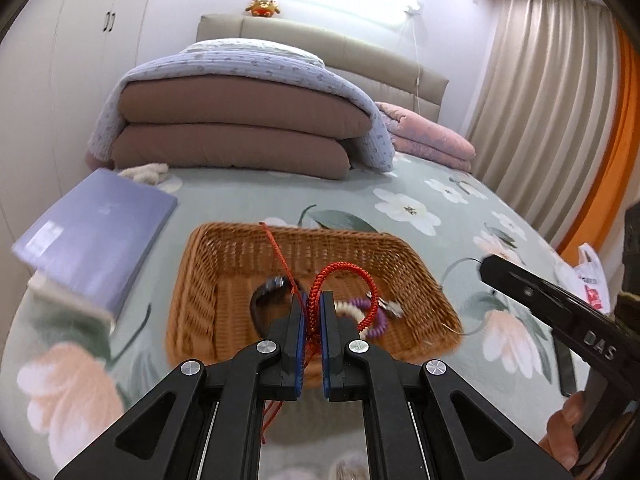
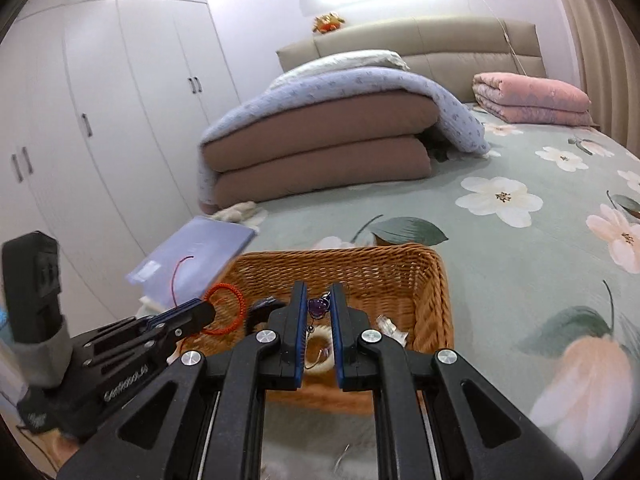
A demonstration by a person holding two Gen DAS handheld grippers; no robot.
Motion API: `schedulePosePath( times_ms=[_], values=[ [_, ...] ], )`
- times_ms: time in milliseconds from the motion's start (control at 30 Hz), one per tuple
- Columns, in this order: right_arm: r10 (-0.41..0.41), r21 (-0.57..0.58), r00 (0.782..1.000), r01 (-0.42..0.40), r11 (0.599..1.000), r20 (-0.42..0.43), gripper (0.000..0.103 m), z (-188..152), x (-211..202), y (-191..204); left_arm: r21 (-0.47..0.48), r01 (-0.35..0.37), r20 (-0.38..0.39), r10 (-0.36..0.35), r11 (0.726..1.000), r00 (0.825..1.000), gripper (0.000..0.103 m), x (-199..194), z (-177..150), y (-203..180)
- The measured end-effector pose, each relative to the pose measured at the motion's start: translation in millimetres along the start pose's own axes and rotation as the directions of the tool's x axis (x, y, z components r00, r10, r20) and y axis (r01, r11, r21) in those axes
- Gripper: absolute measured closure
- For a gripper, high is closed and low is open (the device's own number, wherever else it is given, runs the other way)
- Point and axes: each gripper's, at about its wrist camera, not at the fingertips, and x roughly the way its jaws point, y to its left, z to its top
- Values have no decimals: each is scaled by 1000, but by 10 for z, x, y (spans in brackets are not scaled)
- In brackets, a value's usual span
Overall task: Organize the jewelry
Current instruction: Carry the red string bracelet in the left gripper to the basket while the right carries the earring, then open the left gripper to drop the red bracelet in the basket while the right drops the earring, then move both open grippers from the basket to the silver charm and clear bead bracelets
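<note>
My left gripper [image 1: 314, 298] is shut on a red braided cord bracelet [image 1: 344, 274] and holds it above the wicker basket [image 1: 300, 236]; the cord's loose ends trail up and down from the jaws. My right gripper [image 2: 318, 294] is shut on a purple stone pendant [image 2: 318, 306], whose thin chain hangs down between the fingers over the basket [image 2: 400, 250]. In the basket lie a black band [image 1: 272, 288], a purple coil tie [image 1: 378, 326], a cream ring [image 2: 320, 346] and a clear clip [image 2: 390, 328]. The left gripper [image 2: 202, 312] with the red bracelet [image 2: 230, 306] shows in the right wrist view.
The basket stands on a floral green bedspread [image 2: 520, 280]. A purple book [image 1: 100, 236] lies to its left at the bed's edge. Folded brown and blue quilts [image 1: 240, 132] and a pink one [image 1: 428, 140] are stacked behind. A plastic bag [image 1: 592, 276] lies at the right.
</note>
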Motion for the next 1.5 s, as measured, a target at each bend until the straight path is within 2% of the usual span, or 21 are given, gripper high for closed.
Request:
schedulePosePath(
  times_ms=[67,167,300,400,567,667,700,733,800,900,1033,1100,1233,1367,1500],
  values=[
    [-14,-1,1000,14,1000,-18,91,1,176,-58,14,-13,-6,13,1000,1000,97,178,56,-38],
    [-16,7,999,17,1000,-52,91,-60,444,-169,8,4,-26,-4,1000,1000,97,443,79,-58],
    [6,47,996,-2,999,-84,91,-221,679,-350,57,-17,-50,20,998,999,97,661,-30,-112],
    [29,62,993,-22,998,-111,90,-245,758,-394,69,-35,-67,40,997,997,97,771,-67,-106],
    [83,86,991,-74,994,-103,87,-252,716,-413,81,-42,-76,48,996,996,96,823,-115,-108],
    [69,85,993,-61,994,-96,83,-258,682,-411,64,-23,-87,28,998,996,77,822,-105,-101],
    [73,88,993,-65,994,-95,82,-261,678,-422,59,-29,-80,33,998,996,60,809,-105,-100],
    [75,90,993,-67,994,-94,82,-267,672,-431,63,-49,-64,53,997,997,48,785,-107,-107],
    [75,88,993,-67,994,-89,82,-267,651,-433,78,-67,-34,69,995,997,47,727,-112,-129],
    [66,86,996,-61,994,-65,82,-263,555,-436,80,-48,-11,49,996,999,47,637,-105,-148],
    [50,85,998,-47,995,-30,82,-255,277,-418,66,-52,23,51,996,998,47,452,-75,-141],
    [57,85,998,-56,995,-16,82,-278,106,-403,48,-35,39,34,998,999,47,312,-46,-138],
    [19,30,1000,-19,999,-9,82,-372,-229,-278,45,-7,76,4,999,997,47,-67,-61,-194],
    [-19,-17,999,18,1000,-26,82,-596,-530,-178,38,-14,53,12,999,999,47,-370,-266,-223],
    [-46,-65,997,42,997,-62,82,-903,-715,-125,-1,-34,-12,34,999,999,47,-546,-687,-151]
  ],
)
